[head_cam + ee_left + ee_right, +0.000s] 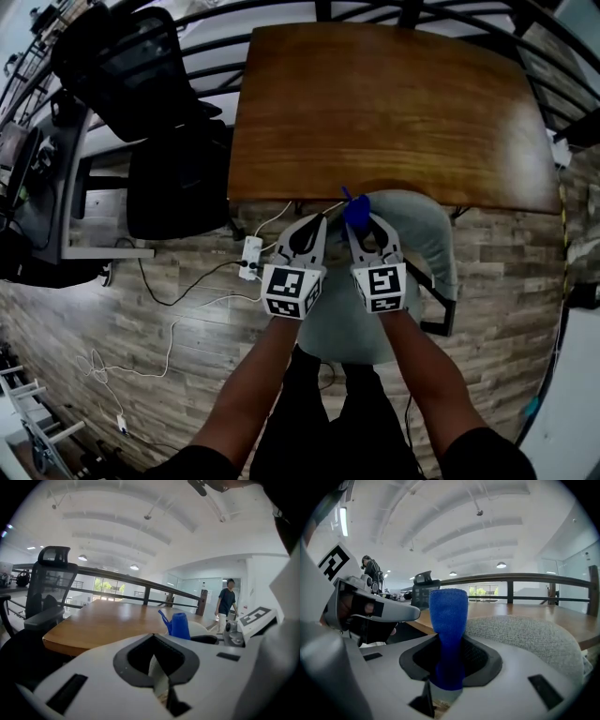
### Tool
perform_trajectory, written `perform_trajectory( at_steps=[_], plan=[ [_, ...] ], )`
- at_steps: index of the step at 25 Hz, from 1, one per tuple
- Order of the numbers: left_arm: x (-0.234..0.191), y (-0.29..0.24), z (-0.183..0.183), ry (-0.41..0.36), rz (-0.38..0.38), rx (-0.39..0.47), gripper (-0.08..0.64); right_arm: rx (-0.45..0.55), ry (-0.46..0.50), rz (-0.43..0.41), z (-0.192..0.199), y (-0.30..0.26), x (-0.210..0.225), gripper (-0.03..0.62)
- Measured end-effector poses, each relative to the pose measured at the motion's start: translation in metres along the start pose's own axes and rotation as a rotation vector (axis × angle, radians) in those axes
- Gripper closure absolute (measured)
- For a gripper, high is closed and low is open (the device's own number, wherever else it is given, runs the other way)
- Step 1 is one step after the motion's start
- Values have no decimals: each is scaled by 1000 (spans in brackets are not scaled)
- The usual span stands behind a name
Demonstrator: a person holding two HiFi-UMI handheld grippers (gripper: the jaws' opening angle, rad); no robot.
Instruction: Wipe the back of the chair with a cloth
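From the head view, the right hand-held gripper point(364, 221) is clamped on a bunched blue cloth point(353, 206) over the top edge of the grey chair point(427, 246), which is tucked under the wooden surface point(394, 103). From above, the chair's back face is foreshortened and we can barely read it.

In the left gripper view, the left hand-held gripper point(161, 686) has its jaws together with nothing gripped, so we judge the chair unsteadied; it could shift under pressure.

In the right gripper view, only the cloth's lower end sits between the jaws. Dragging it over the rough weave could tug it free, and its far side is hidden.
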State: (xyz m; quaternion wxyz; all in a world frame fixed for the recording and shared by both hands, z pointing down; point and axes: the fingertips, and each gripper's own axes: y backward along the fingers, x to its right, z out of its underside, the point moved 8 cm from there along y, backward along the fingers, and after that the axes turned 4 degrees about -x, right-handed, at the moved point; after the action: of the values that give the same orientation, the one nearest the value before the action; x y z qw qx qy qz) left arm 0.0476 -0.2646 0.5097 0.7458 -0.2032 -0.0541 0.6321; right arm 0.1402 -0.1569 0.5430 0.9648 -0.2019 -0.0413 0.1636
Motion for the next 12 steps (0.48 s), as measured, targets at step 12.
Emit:
perform_trajectory(
  at_steps=[12],
  plan=[
    [23,-23,-1,0,38,-1,554,19,-22,40,1,7,17,477]
  ],
)
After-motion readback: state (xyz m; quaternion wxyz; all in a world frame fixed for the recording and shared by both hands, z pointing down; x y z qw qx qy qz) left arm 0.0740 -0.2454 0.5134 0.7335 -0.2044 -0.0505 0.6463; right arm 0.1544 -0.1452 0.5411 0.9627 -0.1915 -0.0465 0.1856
